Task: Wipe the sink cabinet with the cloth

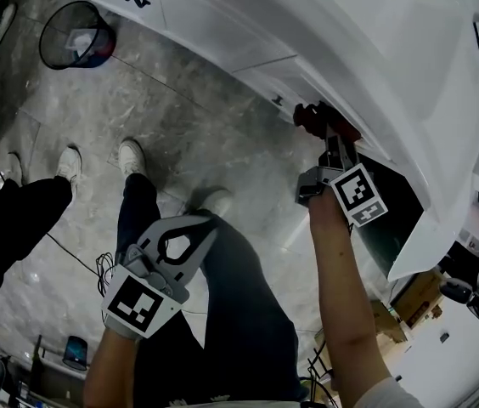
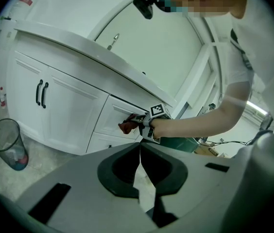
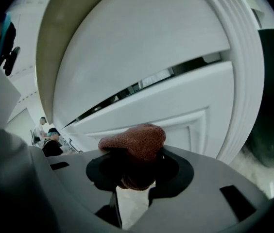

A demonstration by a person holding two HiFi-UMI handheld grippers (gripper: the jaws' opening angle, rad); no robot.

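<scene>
A bunched reddish-brown cloth point(image 3: 136, 142) sits between the jaws of my right gripper point(image 3: 134, 166), which is shut on it. The cloth point(image 1: 314, 119) presses against a white drawer front of the sink cabinet point(image 1: 222, 32), just under the countertop edge. From the left gripper view the same cloth point(image 2: 127, 125) shows at the drawer front point(image 2: 120, 115), with the right gripper's marker cube point(image 2: 159, 110) behind it. My left gripper point(image 2: 139, 152) hangs low over the floor, away from the cabinet, jaws shut with nothing between them; in the head view the left gripper point(image 1: 190, 228) is at lower left.
A wire waste bin point(image 1: 76, 34) stands on the grey floor near the cabinet doors with black handles point(image 2: 42, 93). A second person's legs and white shoes point(image 1: 68, 161) are at left. A dark green bin point(image 3: 273, 130) and boxes point(image 1: 418, 296) sit right of the cabinet.
</scene>
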